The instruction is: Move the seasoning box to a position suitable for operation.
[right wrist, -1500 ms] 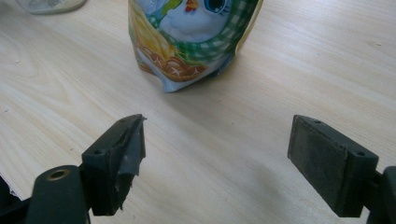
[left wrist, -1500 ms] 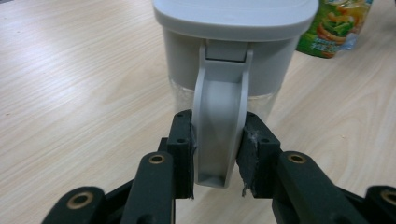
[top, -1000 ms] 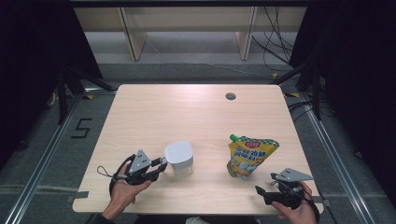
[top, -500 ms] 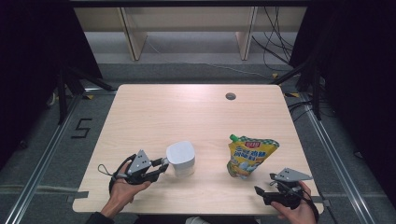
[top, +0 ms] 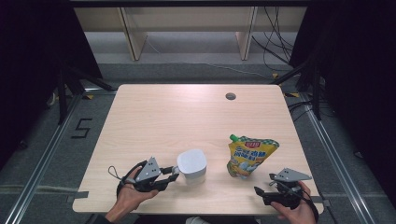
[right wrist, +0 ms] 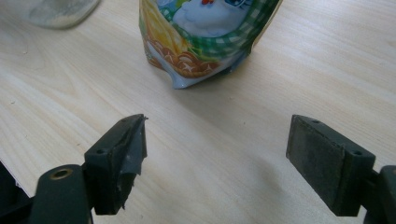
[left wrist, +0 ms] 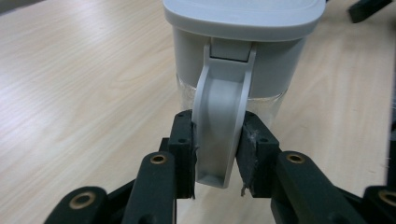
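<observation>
A clear container with a grey lid (top: 192, 164) stands near the table's front edge, left of centre. My left gripper (top: 174, 172) is shut on its grey handle (left wrist: 219, 112), one pad pressing on each side of it; the lid (left wrist: 243, 18) sits just above. A yellow and green spouted pouch (top: 251, 157) stands upright to the right. My right gripper (top: 262, 193) rests open near the front right corner, its jaws wide apart in front of the pouch (right wrist: 205, 37) with bare table between them. The container's clear base (right wrist: 60, 9) shows at the top left of the right gripper view.
The wooden table (top: 187, 116) has a round cable hole (top: 230, 96) at the back right. Wooden shelving (top: 187, 28) stands on the floor beyond it, and metal rails run along both sides. A "5" mark (top: 82, 128) is on the floor at the left.
My left gripper has slid the container a little to the right and toward the front edge. The right gripper and the pouch have stayed where they were.
</observation>
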